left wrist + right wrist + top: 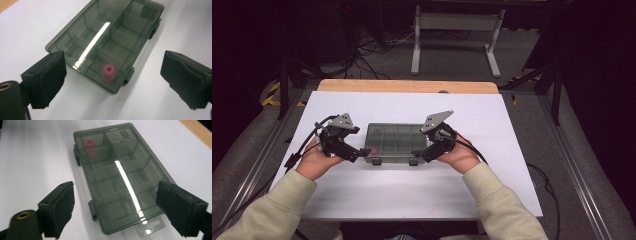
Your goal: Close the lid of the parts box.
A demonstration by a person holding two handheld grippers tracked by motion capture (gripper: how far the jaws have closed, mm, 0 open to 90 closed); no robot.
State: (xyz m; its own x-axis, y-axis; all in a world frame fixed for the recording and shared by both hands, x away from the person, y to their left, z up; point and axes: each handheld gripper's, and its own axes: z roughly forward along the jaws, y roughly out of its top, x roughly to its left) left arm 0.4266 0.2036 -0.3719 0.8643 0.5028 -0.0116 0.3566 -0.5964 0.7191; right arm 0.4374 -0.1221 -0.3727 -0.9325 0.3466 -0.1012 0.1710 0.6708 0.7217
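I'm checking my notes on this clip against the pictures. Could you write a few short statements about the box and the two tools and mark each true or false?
1. The compartment box has its lid shut. True.
2. A pink piece lies in a corner compartment. True.
3. The left tool is clamped on the box. False: its jaws stand wide apart, with the box beyond them.
4. Several compartments hold pink pieces. False: only one piece can be seen.
5. The right tool is open. True.
6. The box stands on bare wood. False: it lies on a white sheet.
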